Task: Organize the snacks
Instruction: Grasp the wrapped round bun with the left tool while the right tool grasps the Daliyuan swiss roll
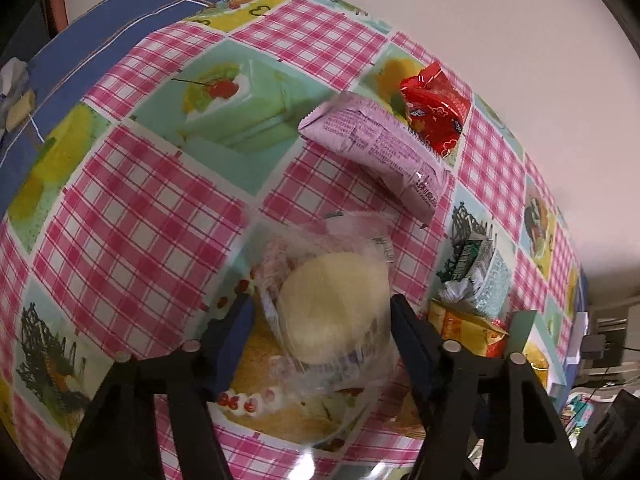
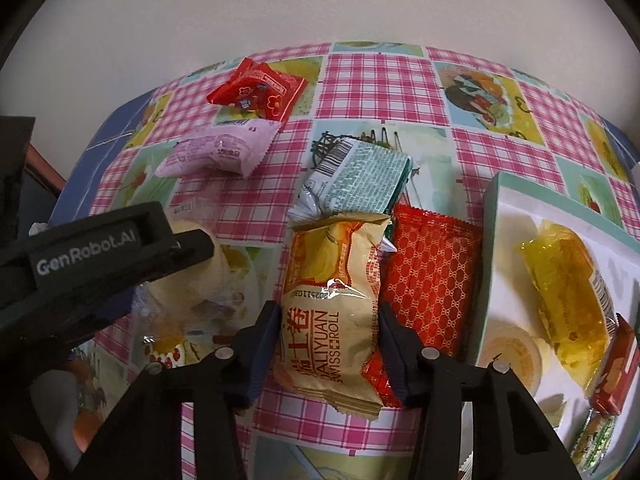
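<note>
clear-wrapped pale bun [image 1: 334,308] and beige swiss roll packet [image 2: 332,312] lie flat on tablecloth.

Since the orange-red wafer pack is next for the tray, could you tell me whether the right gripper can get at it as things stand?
Probably not yet: the right gripper has its jaws around the Swiss roll pack, which overlaps the left edge of the orange-red pack. Nothing else covers that pack.

Swiss roll packet [image 2: 334,312] on desk [image 2: 384,76], patterned wafer packet [image 2: 434,280] touching its right, barcode packet [image 2: 356,176] behind both, tray [image 2: 490,240] at right holding jelly pack [image 2: 568,300], bagged bun [image 1: 334,308] left of Swiss roll.
</note>
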The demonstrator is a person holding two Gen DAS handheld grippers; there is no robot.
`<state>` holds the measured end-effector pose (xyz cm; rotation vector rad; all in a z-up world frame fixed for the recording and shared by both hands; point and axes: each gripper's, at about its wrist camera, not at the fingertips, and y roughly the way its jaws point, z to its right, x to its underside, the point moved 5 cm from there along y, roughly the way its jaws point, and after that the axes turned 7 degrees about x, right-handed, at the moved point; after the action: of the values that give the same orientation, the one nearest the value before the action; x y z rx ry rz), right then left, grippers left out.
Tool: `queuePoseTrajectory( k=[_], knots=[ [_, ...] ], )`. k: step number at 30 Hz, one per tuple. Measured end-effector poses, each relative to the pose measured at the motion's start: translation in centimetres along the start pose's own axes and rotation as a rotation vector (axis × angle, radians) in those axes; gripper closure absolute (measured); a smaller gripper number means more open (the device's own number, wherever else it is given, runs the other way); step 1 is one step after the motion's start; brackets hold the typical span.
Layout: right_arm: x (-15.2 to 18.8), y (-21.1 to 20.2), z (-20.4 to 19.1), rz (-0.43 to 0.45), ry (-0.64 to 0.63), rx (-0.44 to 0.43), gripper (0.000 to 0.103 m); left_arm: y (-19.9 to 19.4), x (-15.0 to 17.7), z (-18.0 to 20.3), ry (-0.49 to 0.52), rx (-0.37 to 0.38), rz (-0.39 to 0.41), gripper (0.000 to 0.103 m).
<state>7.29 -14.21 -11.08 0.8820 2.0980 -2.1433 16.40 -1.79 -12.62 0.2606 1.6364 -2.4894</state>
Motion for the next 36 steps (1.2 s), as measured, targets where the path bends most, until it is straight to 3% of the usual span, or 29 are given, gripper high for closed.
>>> queuePoseTrajectory(
  k=[7,21,26,36],
  knots=[
    [0.2,0.1,0.0,-0.008,0.003,-0.007,0.055,0.0,0.6,0.2,-0.001,-0.001,-0.015,0.045],
    [1.7,-0.5,-0.8,-0.037,-0.024,-0.029,0.064,-1.2,3.5,-2.1,-0.063,0.012,-0.059,0.047],
    [2.4,-1.3,-0.7,-0.051,-0.012,-0.042,0.065,-2.1,5.2,-3.1,-0.116,0.059,-0.085,0.048],
    [2.7,-5.3,1.1,-0.013,0.058,-0.054,0.065,-7.2,6.5,-2.9,-0.108,0.117,-0.021,0.049]
  ],
)
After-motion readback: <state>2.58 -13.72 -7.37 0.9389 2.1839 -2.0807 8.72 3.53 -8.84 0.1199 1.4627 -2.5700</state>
